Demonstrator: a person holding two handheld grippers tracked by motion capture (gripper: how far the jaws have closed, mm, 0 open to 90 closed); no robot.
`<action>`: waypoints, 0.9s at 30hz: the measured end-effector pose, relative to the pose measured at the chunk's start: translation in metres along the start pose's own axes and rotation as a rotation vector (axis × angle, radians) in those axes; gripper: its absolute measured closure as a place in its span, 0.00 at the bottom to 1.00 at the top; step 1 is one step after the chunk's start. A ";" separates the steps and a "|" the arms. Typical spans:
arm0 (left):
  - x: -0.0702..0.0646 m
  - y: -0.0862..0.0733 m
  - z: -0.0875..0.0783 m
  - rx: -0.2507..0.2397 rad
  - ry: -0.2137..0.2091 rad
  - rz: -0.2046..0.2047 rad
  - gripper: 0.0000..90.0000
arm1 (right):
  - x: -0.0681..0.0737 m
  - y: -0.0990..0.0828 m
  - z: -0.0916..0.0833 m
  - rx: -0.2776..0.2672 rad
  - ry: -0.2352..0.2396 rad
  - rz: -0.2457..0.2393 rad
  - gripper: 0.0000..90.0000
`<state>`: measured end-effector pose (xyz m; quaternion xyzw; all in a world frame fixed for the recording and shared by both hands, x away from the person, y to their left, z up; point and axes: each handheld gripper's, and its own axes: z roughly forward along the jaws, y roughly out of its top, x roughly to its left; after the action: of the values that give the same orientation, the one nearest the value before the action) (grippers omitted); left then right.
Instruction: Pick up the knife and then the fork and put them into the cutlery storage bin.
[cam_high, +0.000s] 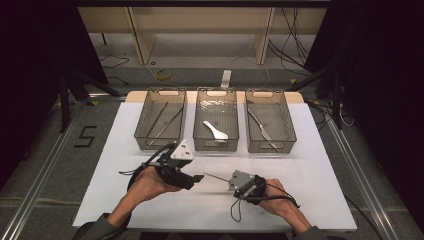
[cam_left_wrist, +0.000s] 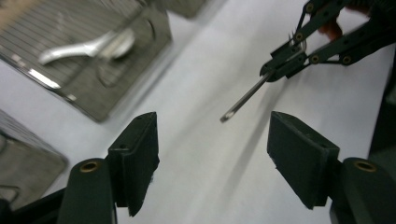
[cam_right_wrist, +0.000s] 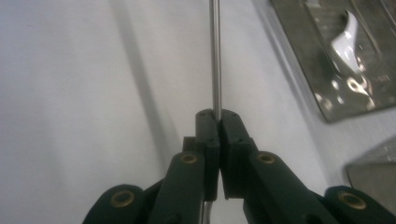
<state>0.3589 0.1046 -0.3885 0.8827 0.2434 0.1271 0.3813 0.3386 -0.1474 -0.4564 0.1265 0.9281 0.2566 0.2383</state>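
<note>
Your right gripper (cam_right_wrist: 216, 122) has its jaws clamped tight on a thin metal rod (cam_right_wrist: 215, 56), which sticks straight out past the jaw tips above the white worktop (cam_high: 300, 170). In the right gripper view the rod's far end is cut off by the top edge, and the part behind the jaws is hidden between the black links. From above it is only a faint line (cam_high: 216, 176) pointing toward your left gripper (cam_high: 199, 177), so what kind of utensil it is stays hard to make out; it may be a chopstick.

Your left gripper's jaws stand wide apart with nothing between them. In the left gripper view the rod's tip (cam_left_wrist: 227, 116) hangs ahead of the gap, apart from both jaws, and your other gripper (cam_left_wrist: 286, 63) holding it is blurred and partly cut off at the upper right.

Three wire baskets sit in a row at the back. The middle basket (cam_high: 216, 145) holds a white spoon (cam_high: 215, 130). The left basket (cam_high: 160, 142) and right basket (cam_high: 272, 145) each hold thin utensils too small to identify.
</note>
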 end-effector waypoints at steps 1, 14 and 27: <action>0.001 -0.002 -0.002 -0.029 0.009 -0.007 0.36 | -0.004 -0.002 -0.001 -0.001 0.000 0.022 0.98; 0.018 -0.043 -0.017 -0.118 0.060 -0.125 0.35 | -0.060 -0.034 -0.024 -0.141 0.016 0.429 0.98; 0.026 -0.066 -0.031 -0.227 0.060 -0.237 0.26 | -0.089 -0.040 -0.040 -0.175 -0.027 0.560 0.98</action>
<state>0.3465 0.1759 -0.4152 0.7949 0.3414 0.1344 0.4833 0.3901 -0.2294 -0.4141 0.3603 0.8281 0.3897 0.1805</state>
